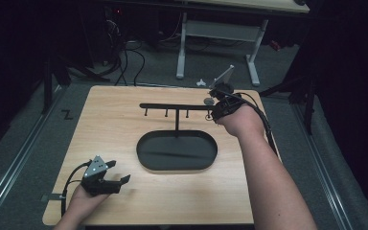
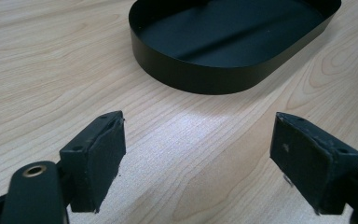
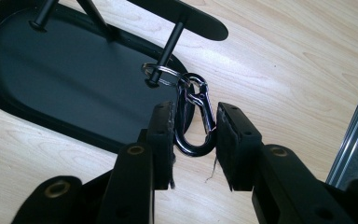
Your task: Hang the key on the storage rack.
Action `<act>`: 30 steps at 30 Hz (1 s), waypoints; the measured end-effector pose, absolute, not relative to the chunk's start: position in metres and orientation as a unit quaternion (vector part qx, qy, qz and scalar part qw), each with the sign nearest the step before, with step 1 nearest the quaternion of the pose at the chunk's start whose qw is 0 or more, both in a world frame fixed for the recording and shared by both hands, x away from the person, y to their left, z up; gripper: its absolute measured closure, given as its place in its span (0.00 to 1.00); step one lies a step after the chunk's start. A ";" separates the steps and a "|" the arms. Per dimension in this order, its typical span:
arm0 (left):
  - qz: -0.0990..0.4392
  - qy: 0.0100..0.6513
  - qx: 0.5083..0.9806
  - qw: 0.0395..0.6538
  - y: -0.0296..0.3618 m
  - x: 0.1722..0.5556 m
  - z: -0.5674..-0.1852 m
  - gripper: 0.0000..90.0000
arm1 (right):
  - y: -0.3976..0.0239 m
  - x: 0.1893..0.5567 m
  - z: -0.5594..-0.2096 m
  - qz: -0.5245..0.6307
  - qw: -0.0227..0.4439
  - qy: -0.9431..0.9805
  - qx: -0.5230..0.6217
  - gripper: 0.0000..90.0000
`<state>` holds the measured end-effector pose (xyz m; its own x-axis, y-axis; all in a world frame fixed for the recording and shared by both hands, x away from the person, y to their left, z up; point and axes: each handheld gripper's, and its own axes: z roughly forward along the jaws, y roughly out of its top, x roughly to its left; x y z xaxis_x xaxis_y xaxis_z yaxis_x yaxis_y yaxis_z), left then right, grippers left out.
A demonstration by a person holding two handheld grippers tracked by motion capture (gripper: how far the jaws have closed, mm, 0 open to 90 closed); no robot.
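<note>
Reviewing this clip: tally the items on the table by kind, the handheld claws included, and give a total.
Black oval tray with peg rack: 1
Black carabiner with metal ring, at a rack peg: 1
Handheld claws: 2, left claw open, right claw around the carabiner
Total: 4

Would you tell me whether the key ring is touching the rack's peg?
Touching: the right gripper view shows the key ring looped around the peg, resting against its knob.

Left hand-held gripper (image 2: pixel 198 154) agape, right (image 3: pixel 195 140) clamped
</note>
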<state>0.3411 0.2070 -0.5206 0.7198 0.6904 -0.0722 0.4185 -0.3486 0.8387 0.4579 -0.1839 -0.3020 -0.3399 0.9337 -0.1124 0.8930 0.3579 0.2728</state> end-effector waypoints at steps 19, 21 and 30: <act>0.150 0.343 0.807 0.456 0.207 0.341 -0.520 0.21 | -0.179 0.458 -0.303 0.076 0.133 0.817 0.555 0.73; 0.150 0.343 0.807 0.456 0.207 0.341 -0.520 0.21 | -0.180 0.458 -0.303 0.077 0.133 0.817 0.556 0.73; 0.150 0.344 0.806 0.457 0.208 0.340 -0.520 0.21 | -0.184 0.455 -0.301 0.078 0.132 0.812 0.564 0.72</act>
<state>0.3401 0.2075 -0.5203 0.7177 0.6926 -0.0718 0.4180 -0.3461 0.8400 0.4548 -0.1836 -0.3005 -0.3294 0.9357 -0.1268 0.8944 0.3522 0.2758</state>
